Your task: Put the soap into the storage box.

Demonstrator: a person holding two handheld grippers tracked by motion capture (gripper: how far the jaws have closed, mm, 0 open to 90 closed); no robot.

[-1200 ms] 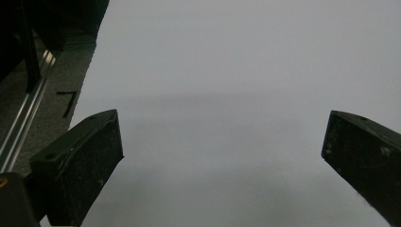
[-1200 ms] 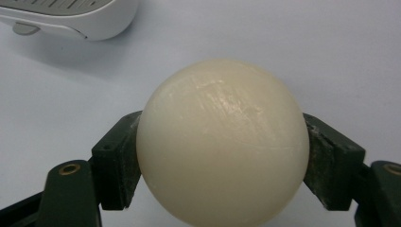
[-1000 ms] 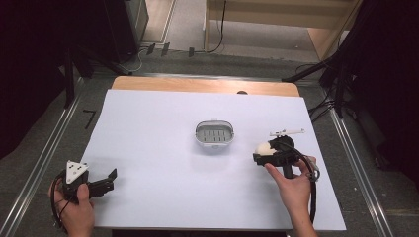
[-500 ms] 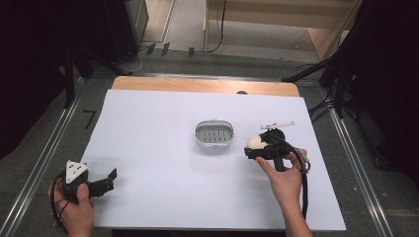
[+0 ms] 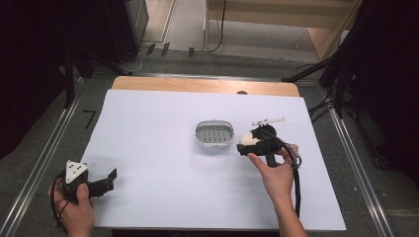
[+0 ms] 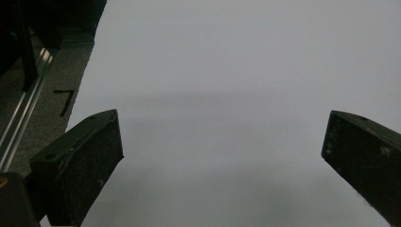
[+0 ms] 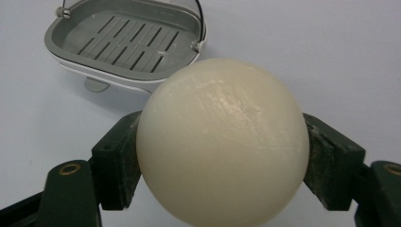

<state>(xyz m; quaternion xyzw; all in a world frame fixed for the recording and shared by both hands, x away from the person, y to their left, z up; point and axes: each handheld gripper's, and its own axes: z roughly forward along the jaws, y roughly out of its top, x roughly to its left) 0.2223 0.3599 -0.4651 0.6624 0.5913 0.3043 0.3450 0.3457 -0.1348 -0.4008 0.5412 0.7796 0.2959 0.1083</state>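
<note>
My right gripper (image 5: 245, 144) is shut on a cream-white round soap bar (image 5: 247, 139), held just right of a grey slotted soap dish (image 5: 214, 134) at the table's middle. In the right gripper view the soap bar (image 7: 222, 142) sits pressed between both pads, with the soap dish (image 7: 124, 45) lying empty beyond it at upper left. My left gripper (image 5: 109, 178) rests at the near left corner of the white sheet, held in a hand, its jaws wide apart. The left gripper (image 6: 222, 156) has only bare white sheet between its jaws.
A small white syringe-like tool (image 5: 269, 120) lies on the sheet behind the right gripper. The white sheet (image 5: 158, 187) covers a wooden table (image 5: 197, 85). Metal rails run along both sides, and cables lie on the floor beyond the far edge.
The right gripper has carried the soap bar leftward, closer to the soap dish. The left gripper has stayed where it was.
</note>
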